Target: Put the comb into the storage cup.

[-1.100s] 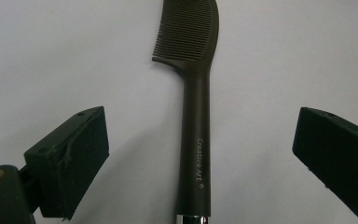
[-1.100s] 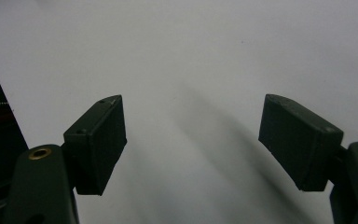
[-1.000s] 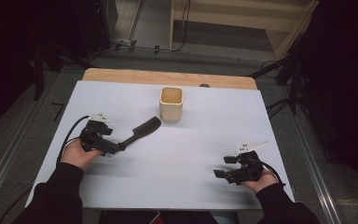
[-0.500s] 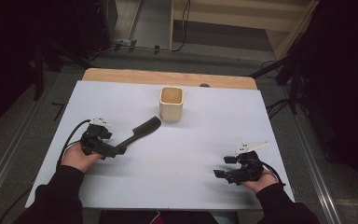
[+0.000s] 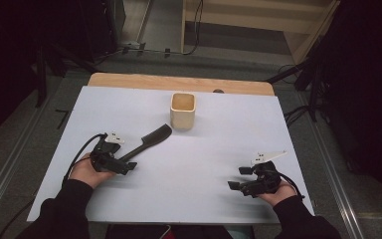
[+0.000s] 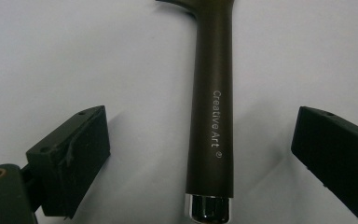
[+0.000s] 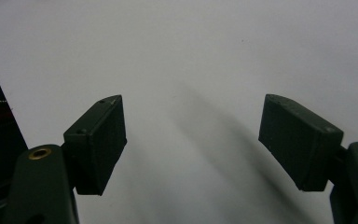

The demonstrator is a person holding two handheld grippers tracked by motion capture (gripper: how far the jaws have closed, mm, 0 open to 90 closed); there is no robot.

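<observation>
Left gripper view: left claw [image 6: 200, 163] spread wide, dark brush handle [image 6: 212, 107] lying between the jaws, touching neither. High view: brush [image 5: 149, 141] flat on white bench [image 5: 204, 169], near wooden cup [image 5: 183, 110]. Right claw [image 5: 238, 178] spread, well apart, over bare bench

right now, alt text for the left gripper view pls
A dark brush handle with a silver end cap, printed "Creative Art", lies on the pale table sheet between the open jaws of the left gripper. Neither jaw touches it.
</observation>
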